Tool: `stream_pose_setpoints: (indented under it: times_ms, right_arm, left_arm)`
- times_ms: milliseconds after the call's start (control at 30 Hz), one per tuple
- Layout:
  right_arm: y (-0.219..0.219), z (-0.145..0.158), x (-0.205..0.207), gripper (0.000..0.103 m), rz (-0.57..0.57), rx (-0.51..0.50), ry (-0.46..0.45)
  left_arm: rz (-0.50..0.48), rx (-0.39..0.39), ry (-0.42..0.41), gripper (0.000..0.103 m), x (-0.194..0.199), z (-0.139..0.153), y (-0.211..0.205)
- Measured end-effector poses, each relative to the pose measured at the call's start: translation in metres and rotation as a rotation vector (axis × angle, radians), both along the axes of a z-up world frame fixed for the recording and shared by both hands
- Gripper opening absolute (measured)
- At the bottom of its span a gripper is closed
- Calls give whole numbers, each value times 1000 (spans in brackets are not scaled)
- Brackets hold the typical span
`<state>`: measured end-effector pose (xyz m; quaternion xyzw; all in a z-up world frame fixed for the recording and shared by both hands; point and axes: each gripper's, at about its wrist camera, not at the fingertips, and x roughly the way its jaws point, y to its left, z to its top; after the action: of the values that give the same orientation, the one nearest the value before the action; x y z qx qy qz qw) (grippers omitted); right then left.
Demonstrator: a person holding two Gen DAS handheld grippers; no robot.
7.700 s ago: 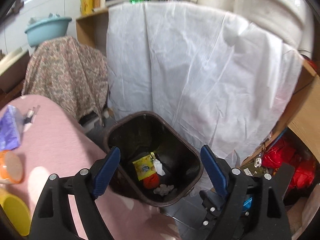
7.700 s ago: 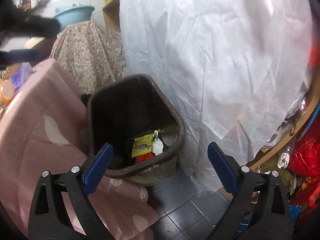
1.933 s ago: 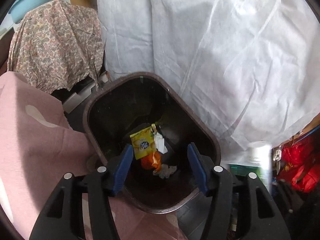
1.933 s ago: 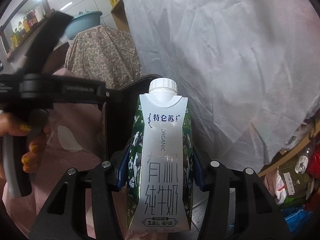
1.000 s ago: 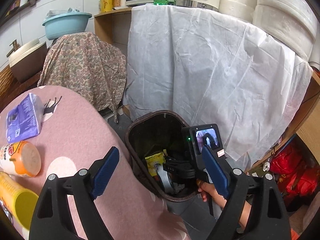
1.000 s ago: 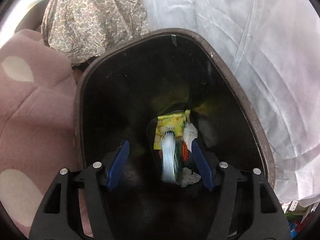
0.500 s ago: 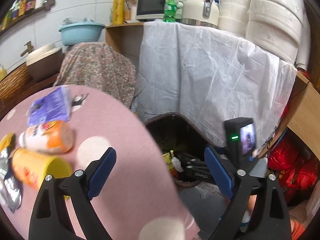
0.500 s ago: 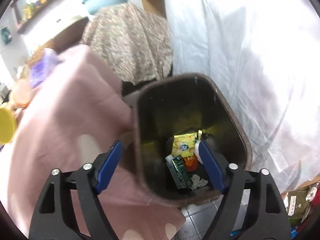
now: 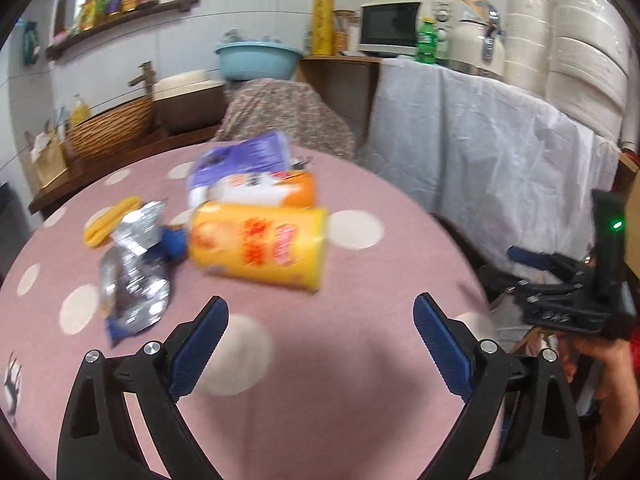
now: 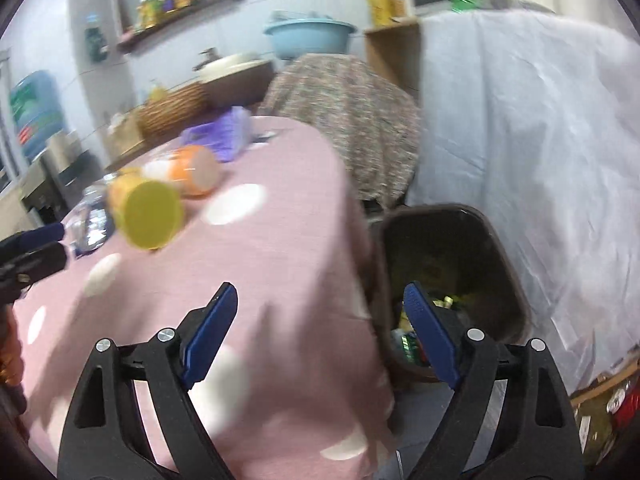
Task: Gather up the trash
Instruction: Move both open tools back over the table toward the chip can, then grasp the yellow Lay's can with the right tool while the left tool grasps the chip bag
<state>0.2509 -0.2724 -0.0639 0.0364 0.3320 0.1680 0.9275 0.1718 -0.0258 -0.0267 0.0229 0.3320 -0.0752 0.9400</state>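
Trash lies on the pink dotted table (image 9: 320, 380): a yellow canister (image 9: 260, 246) on its side, an orange-and-white cup (image 9: 264, 192), a purple pack (image 9: 244, 158), a silver wrapper (image 9: 134, 272) and a small yellow piece (image 9: 108, 224). My left gripper (image 9: 320, 344) is open and empty above the table, short of the canister. My right gripper (image 10: 320, 336) is open and empty over the table edge. The brown bin (image 10: 452, 276) stands on the floor to its right, with trash inside. The canister (image 10: 148, 212) and the cup (image 10: 188, 170) also show in the right wrist view.
A white sheet (image 9: 500, 160) drapes a counter at the right, a floral cloth (image 9: 284, 116) covers something behind the table. A wicker basket (image 9: 108, 128) and a blue basin (image 9: 258, 60) sit on shelves behind. The right gripper's body (image 9: 580, 292) is at the table's right edge.
The right gripper let the milk carton go into the bin and rose away from it. Both grippers swung left from the bin toward the table, so the trash on it now fills the view.
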Motion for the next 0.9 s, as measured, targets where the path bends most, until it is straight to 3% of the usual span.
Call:
stream_pose_setpoints:
  times_ms: [300,467,700,900]
  right_arm:
    - [109,43,-8,85,335,-155,-91]
    - [178,54,1,85,511,-339,-113]
    - [236,43,24,84,565,-605,-111]
    - [253,27,46,77,587,-739,-79]
  left_arm:
    - [186,60,23,93,-24,-17,79]
    - [232,43,43,93,-33,-23,105]
    - [250,35,41,93,-40,-22,120]
    - [243,22,47,93,-39,-24,128]
